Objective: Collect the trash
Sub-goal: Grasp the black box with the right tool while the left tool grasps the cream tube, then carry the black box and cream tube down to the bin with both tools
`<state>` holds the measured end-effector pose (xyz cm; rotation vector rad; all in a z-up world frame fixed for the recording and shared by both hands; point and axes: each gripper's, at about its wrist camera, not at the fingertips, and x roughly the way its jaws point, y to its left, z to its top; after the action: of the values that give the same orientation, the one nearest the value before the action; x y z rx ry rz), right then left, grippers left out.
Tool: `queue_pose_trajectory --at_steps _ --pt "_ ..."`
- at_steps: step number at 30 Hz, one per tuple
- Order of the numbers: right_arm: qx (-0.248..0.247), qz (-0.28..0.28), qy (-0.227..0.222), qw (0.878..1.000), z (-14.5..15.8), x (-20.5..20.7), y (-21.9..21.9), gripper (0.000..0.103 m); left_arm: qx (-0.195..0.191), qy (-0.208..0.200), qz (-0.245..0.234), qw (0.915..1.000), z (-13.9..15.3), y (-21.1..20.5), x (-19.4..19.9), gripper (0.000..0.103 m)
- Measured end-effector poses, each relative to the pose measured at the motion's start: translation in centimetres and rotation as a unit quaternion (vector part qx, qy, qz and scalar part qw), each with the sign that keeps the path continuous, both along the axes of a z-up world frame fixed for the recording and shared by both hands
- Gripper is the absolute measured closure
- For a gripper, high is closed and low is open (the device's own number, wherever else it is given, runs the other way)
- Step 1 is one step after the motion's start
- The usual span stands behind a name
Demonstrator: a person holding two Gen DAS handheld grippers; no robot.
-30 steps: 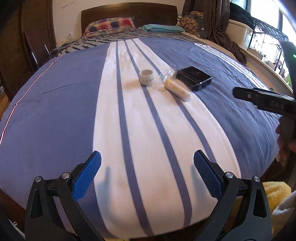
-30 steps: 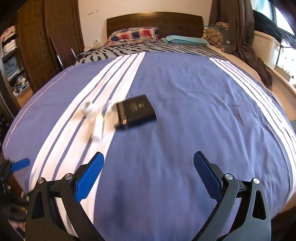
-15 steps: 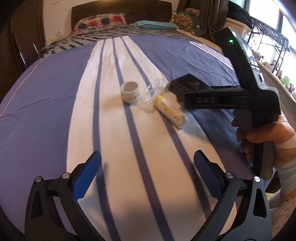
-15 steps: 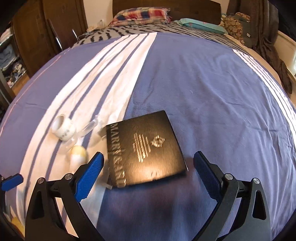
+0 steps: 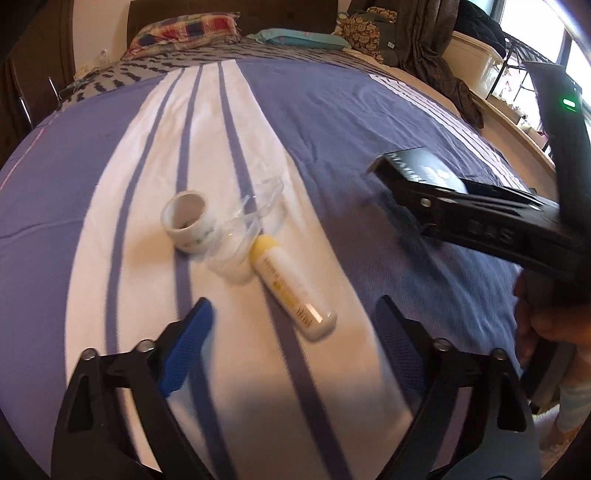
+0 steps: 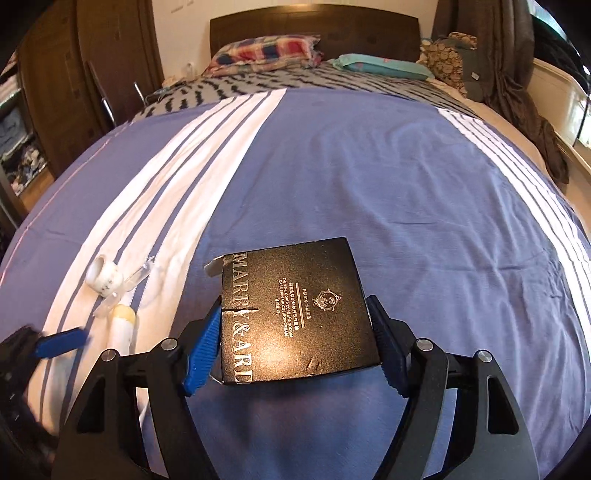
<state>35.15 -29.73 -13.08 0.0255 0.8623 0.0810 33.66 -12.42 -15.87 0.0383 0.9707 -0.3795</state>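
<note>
A flat black box (image 6: 295,310) with gold lettering lies on the blue bedspread. My right gripper (image 6: 295,341) has both blue pads against the box's two sides, gripping it; it also shows in the left wrist view (image 5: 413,177). A white tube with a yellow cap (image 5: 291,284), a clear plastic piece (image 5: 243,229) and a small white tape roll (image 5: 186,218) lie together on the white stripe. My left gripper (image 5: 295,343) is open, just short of the tube, its jaws wide either side of the tube's near end.
The bed (image 6: 369,166) fills both views. Pillows (image 6: 266,55) and a dark headboard (image 6: 314,26) are at the far end. A wardrobe (image 6: 55,92) stands on the left; curtains (image 6: 517,74) and a window sill are on the right.
My right gripper moved forward around the black box and closed on its sides. My left gripper moved forward toward the tube, roll and plastic piece.
</note>
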Motion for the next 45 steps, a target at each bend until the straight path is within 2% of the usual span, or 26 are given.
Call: queue_pose_trajectory --at_steps 2,4,7,8,11,14,23,31,38,45 --pt "0.007 -0.004 -0.010 1.000 0.5 -1.0 -0.7 0.029 0.014 0.000 0.002 0.9999 -0.2 -0.8 0.6 0.034" --pt "0.015 -0.003 -0.017 1.000 1.1 -1.7 -1.0 0.029 0.022 0.003 0.002 0.9998 -0.2 -1.3 1.1 0.038" --pt "0.024 0.007 -0.025 0.999 1.8 -3.1 -1.1 0.029 0.038 0.000 0.008 0.9993 -0.1 -1.5 1.2 0.056" --pt "0.024 0.010 -0.028 0.999 2.1 -3.6 -1.1 0.029 0.036 0.000 0.010 0.9993 0.0 -1.3 1.1 0.064" --pt "0.013 0.014 -0.039 0.999 3.1 -5.3 -0.8 0.029 0.027 0.003 0.009 0.9996 0.2 -0.8 0.4 0.077" --pt "0.006 0.009 -0.051 0.999 3.9 -7.3 -0.8 0.029 0.027 -0.002 0.003 0.9996 0.5 -0.2 -1.4 0.084" --pt "0.027 0.001 -0.071 0.997 5.3 -14.0 -1.0 0.029 -0.003 -0.049 -0.005 0.9988 3.9 2.5 -10.1 0.085" --pt "0.050 -0.007 -0.112 0.992 6.7 -22.5 -0.6 0.029 -0.029 -0.100 -0.002 0.9945 6.7 4.8 -18.2 0.085" --pt "0.045 0.001 -0.116 0.992 5.7 -28.0 0.6 0.029 -0.041 -0.102 -0.023 0.9937 6.0 5.4 -24.7 0.085" --pt "0.055 0.005 -0.074 0.996 1.7 -31.2 1.7 0.029 -0.034 -0.077 -0.034 0.9959 3.5 5.9 -28.4 0.085"
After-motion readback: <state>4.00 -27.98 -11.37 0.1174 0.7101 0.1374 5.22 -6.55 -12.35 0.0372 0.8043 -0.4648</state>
